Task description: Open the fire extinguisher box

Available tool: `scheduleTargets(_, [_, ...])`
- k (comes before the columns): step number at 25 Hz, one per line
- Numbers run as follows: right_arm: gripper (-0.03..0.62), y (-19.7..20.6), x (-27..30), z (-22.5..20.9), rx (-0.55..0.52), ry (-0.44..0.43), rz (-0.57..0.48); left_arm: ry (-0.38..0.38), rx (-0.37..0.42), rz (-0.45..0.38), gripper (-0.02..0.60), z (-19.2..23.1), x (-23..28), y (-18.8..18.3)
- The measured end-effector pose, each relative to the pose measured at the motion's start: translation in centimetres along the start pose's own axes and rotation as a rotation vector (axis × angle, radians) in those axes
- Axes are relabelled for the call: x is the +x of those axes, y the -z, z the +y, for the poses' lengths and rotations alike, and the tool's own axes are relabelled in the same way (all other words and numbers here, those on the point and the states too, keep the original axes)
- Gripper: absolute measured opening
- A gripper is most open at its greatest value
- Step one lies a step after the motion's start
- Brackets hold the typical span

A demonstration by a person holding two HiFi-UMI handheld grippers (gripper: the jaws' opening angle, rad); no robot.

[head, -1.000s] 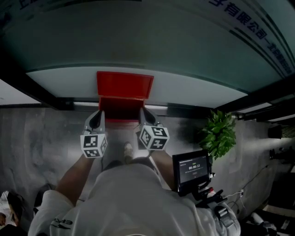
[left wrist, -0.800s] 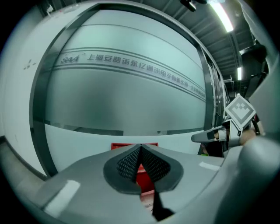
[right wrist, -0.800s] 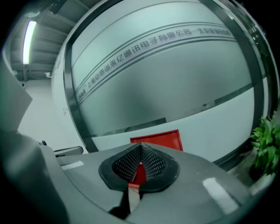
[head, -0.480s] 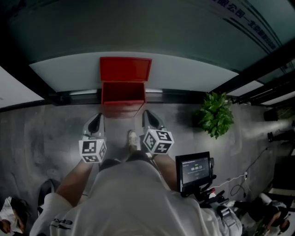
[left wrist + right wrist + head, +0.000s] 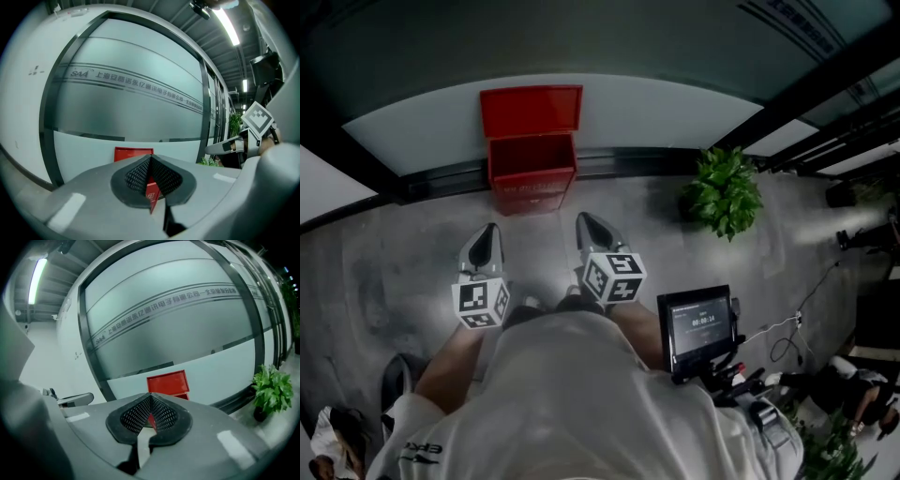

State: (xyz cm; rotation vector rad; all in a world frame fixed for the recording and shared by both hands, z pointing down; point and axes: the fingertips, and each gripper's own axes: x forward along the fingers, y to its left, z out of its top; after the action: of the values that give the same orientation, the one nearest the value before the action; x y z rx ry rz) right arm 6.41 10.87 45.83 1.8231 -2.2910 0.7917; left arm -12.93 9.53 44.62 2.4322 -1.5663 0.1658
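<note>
Head view: I hold the left gripper [image 5: 487, 236] and the right gripper [image 5: 586, 225] side by side above the grey floor [image 5: 384, 244], each with its jaws pressed together and nothing between them. The red fire extinguisher box [image 5: 532, 178] stands ahead of both, apart from them, at the foot of the frosted glass wall [image 5: 666, 112]. Its lid [image 5: 531, 111] is raised against the glass, and a potted plant [image 5: 724, 192] stands to its right.

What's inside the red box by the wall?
The red box has its lid up. Only its red inner walls show. The bottom is hidden behind the front wall, so what lies down there cannot be seen.
</note>
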Motion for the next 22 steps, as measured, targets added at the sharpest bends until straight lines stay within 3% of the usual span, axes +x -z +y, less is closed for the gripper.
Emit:
scheduleTargets(11, [0.012, 0.8, -5.8, -0.4, -0.094, -0.098, 0.013, 0.014, 0.033, -0.003, 0.002, -6.1, -2.8, -0.1])
scheduleTargets(22, [0.012, 1.6, -6.7, -0.6, -0.117, -0.096, 0.018, 0.008, 0.042, 0.016, 0.002, -6.0, -3.3, 0.5])
